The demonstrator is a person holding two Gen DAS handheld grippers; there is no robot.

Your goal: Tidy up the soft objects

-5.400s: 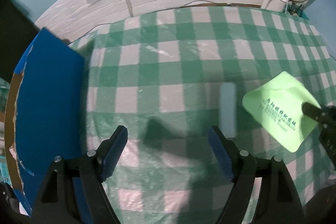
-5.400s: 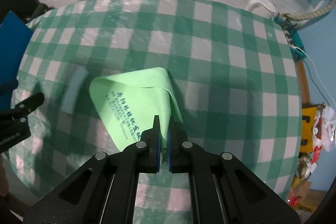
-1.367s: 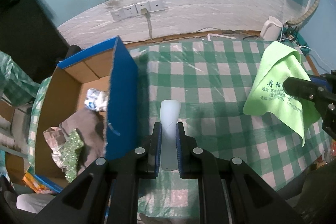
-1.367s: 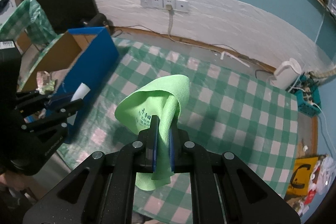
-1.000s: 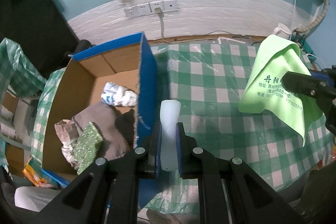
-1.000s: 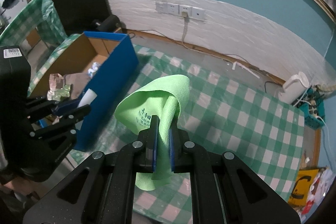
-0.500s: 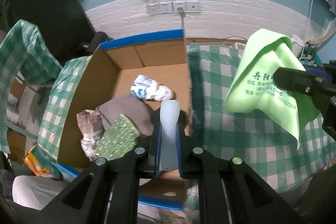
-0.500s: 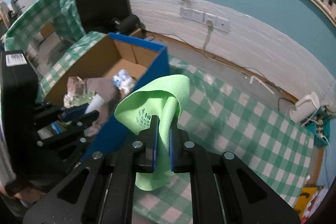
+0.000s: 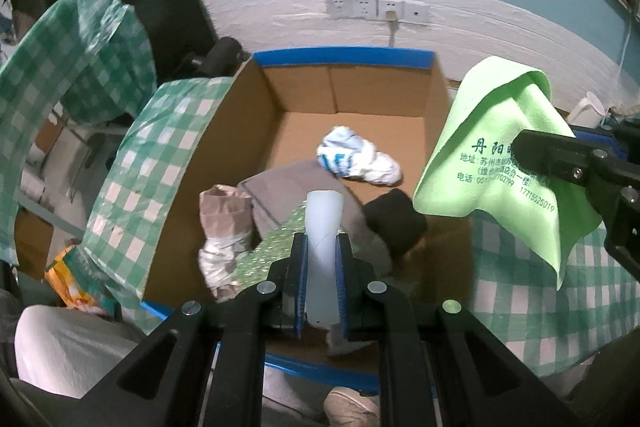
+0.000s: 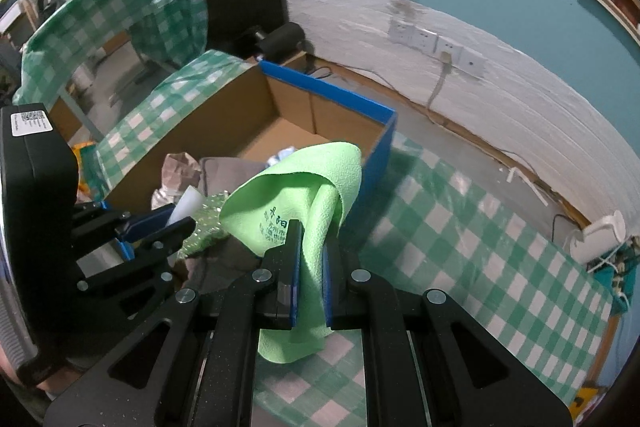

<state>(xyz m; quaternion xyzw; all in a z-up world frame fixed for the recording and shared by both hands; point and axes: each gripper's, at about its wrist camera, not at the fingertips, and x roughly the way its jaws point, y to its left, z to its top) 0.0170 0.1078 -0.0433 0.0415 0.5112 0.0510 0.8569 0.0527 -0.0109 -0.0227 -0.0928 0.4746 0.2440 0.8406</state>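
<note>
My left gripper is shut on a pale whitish soft strip and hangs over the open cardboard box with blue outer walls. My right gripper is shut on a light green cloth with printed lettering; the cloth droops around the jaws. In the left wrist view that green cloth hangs at the box's right wall. In the right wrist view the left gripper and its strip sit over the box. Inside lie a grey cloth, a white-blue wad, a black lump, a green glittery piece and a brown paper bundle.
The table with the green checked cover spreads right of the box. A white wall with sockets and a cable runs behind. Another checked cover drapes furniture at the left. A white kettle stands at the far right.
Both grippers have swung left from above the checked table to the box, keeping hold of the strip and the green cloth. The box's inside now lies under the left gripper.
</note>
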